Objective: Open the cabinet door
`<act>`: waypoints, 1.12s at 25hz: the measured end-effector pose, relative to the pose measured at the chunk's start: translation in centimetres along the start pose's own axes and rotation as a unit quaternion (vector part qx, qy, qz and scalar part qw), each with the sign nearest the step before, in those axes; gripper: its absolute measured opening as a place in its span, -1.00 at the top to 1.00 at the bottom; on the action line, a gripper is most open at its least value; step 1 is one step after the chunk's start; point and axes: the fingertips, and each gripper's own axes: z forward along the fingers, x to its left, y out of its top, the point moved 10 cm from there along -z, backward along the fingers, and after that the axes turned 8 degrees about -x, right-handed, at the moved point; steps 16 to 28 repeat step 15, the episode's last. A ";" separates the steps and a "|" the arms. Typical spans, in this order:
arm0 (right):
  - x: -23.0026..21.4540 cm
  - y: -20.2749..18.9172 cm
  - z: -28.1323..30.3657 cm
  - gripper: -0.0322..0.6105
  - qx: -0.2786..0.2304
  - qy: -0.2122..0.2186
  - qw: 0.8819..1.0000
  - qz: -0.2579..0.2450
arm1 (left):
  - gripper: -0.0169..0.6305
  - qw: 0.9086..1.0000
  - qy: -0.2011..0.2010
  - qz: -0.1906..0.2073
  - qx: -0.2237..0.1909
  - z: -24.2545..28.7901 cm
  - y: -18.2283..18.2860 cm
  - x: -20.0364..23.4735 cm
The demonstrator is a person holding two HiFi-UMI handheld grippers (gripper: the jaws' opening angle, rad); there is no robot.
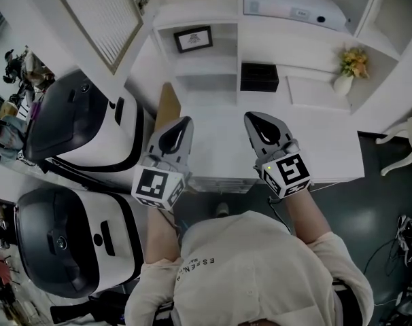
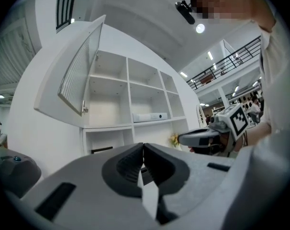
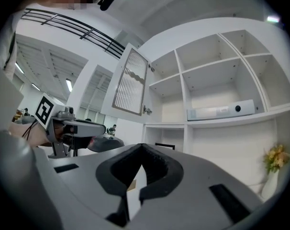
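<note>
The white cabinet door (image 1: 100, 12) with a slatted panel stands swung open at the upper left of the shelf unit, its small metal knob (image 1: 145, 0) at the free edge. The door (image 2: 78, 75) and knob (image 2: 85, 110) also show in the left gripper view, and the door (image 3: 129, 83) in the right gripper view. My left gripper (image 1: 185, 121) is shut and empty, held level in front of the unit, well below and apart from the door. My right gripper (image 1: 250, 117) hangs beside it, jaws also shut with nothing between. Tips meet in both gripper views: left gripper (image 2: 143, 145), right gripper (image 3: 144, 146).
Open shelves hold a framed picture (image 1: 193, 39), a black box (image 1: 259, 77), a long white device (image 1: 294, 9) and a vase of flowers (image 1: 349, 70). Two large white and black machines (image 1: 90, 128) (image 1: 63, 240) stand at the left. A white chair (image 1: 406, 138) is at the right.
</note>
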 end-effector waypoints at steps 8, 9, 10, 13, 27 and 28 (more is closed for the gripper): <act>-0.2 -1.1 1.2 0.86 0.007 0.001 1.000 0.006 | 0.94 1.000 0.002 -0.014 -0.007 0.4 -0.9 1.4; -0.2 -1.1 1.4 0.86 0.006 0.001 1.000 0.005 | 0.94 1.000 0.003 -0.014 -0.007 0.5 -1.0 1.5; -0.3 -1.2 1.6 0.86 0.004 0.001 1.000 0.005 | 0.94 1.000 0.002 -0.013 -0.008 0.7 -1.0 1.7; -0.5 -1.5 2.1 0.86 -0.001 0.003 1.000 0.004 | 0.94 1.000 -0.001 -0.010 -0.009 1.1 -1.1 2.2; -0.6 -1.7 2.5 0.85 -0.004 0.003 1.000 0.006 | 0.94 1.000 -0.005 -0.006 -0.009 1.4 -1.1 2.3; -0.6 -1.7 2.5 0.85 -0.004 0.003 1.000 0.006 | 0.94 1.000 -0.005 -0.006 -0.009 1.4 -1.1 2.3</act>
